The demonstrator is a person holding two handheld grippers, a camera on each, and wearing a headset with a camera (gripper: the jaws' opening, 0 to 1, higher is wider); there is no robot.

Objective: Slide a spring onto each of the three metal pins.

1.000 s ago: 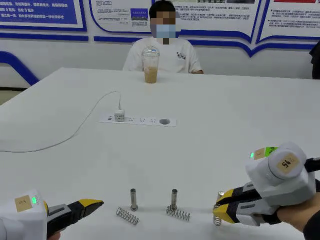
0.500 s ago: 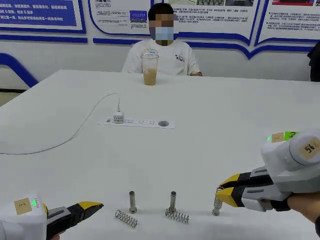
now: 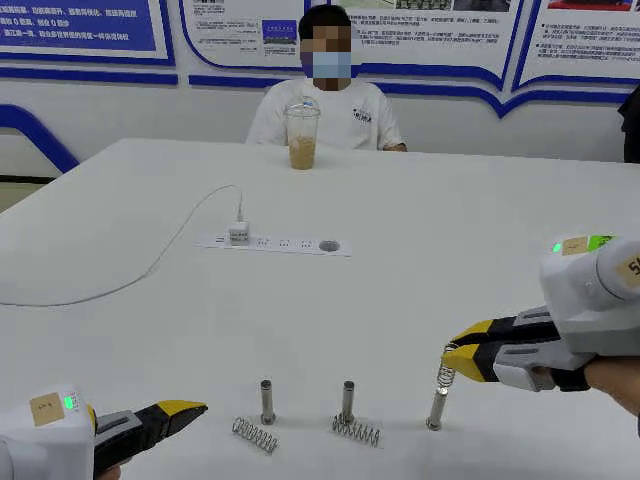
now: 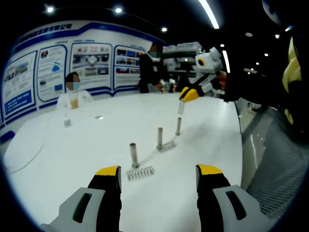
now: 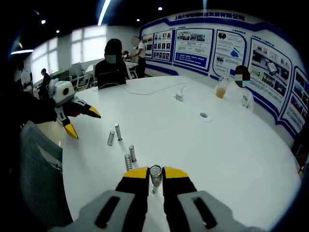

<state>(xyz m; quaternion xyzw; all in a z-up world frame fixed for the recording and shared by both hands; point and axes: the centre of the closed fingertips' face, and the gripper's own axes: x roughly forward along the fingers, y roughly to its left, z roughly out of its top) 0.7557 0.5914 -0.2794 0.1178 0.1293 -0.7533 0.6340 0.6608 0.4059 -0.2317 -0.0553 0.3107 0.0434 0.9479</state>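
Note:
Three metal pins stand upright in a row near the table's front edge: the left pin [image 3: 267, 400], the middle pin [image 3: 348, 400] and the right pin [image 3: 436, 408]. One spring [image 3: 254, 433] lies in front of the left pin, and another spring [image 3: 356, 430] lies by the middle pin. My right gripper [image 3: 449, 360] is shut on a third spring [image 3: 446, 376] [image 5: 155, 175], held upright with its lower end at the right pin's top. My left gripper [image 3: 188, 411] [image 4: 159, 171] is open and empty, left of the row and low over the table.
A white power strip [image 3: 276, 241] with a plugged-in charger and trailing cable lies mid-table. A plastic cup [image 3: 302, 131] of brown drink stands at the far edge in front of a seated person. White tabletop [image 3: 420, 250] stretches behind the pins.
My right gripper has risen and drifted right, lifting its spring from table level beside the right pin up to the pin's top. The left gripper has stayed put.

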